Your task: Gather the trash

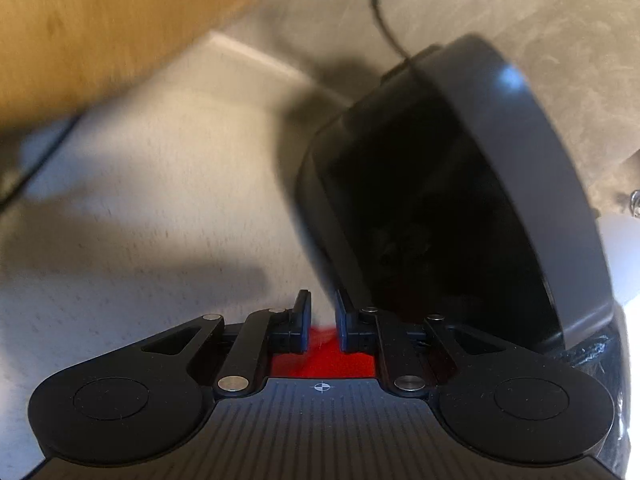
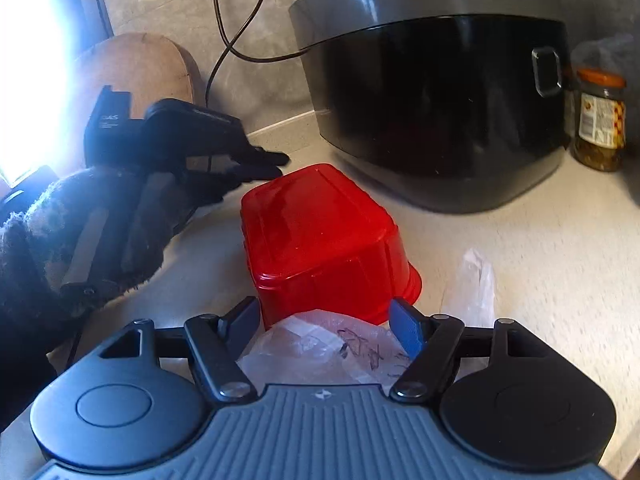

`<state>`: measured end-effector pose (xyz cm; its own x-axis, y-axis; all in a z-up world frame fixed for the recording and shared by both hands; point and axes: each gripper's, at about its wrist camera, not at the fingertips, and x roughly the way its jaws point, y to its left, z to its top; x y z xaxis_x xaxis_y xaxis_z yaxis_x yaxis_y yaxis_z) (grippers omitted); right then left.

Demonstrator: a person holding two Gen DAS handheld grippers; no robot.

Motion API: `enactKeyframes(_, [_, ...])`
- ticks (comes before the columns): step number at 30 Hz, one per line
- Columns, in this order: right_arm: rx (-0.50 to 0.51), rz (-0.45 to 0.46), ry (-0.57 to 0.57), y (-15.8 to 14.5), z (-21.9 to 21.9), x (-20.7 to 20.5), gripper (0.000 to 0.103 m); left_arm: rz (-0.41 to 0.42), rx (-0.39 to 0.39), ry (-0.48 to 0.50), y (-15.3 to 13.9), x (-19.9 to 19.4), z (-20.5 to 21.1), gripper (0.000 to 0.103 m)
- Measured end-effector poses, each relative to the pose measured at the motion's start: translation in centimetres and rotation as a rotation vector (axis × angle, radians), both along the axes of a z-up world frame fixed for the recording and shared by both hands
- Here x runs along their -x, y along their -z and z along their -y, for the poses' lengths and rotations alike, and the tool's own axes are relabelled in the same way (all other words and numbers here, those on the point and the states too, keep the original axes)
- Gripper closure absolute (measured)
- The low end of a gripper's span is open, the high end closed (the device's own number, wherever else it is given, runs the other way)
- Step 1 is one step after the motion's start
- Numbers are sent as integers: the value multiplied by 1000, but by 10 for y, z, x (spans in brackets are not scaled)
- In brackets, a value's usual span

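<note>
A red plastic tub (image 2: 320,236) lies on its side on the pale counter, its open mouth toward the right wrist camera. A crumpled clear plastic wrapper (image 2: 320,348) with dark scribbles lies at the tub's mouth, between my right gripper's open fingers. My right gripper (image 2: 324,320) is open, close to the tub's rim. My left gripper (image 2: 272,168) reaches in from the left, just above the tub's far end; its fingers look nearly closed and empty. In the blurred left wrist view the left gripper (image 1: 323,316) has a narrow gap, with the red tub (image 1: 320,362) below it.
A black multicooker (image 2: 436,104) with a grey lid stands behind the tub, its cord trailing left; it also shows in the left wrist view (image 1: 448,208). A jar of pickles (image 2: 599,120) stands at right. A wooden board (image 2: 136,72) leans against the wall at back left.
</note>
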<state>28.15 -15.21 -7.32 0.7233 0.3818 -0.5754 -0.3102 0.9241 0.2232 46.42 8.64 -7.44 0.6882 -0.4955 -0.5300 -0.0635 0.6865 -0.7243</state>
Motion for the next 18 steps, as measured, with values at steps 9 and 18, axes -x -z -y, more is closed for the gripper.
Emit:
enactKeyframes(9, [42,22,69,1,-17,-19,13,11,70,49,1,1,5,77])
enactKeyframes(18, [21,133,65,-21,-22,4,10,62,-22,4,-31,30,5,68])
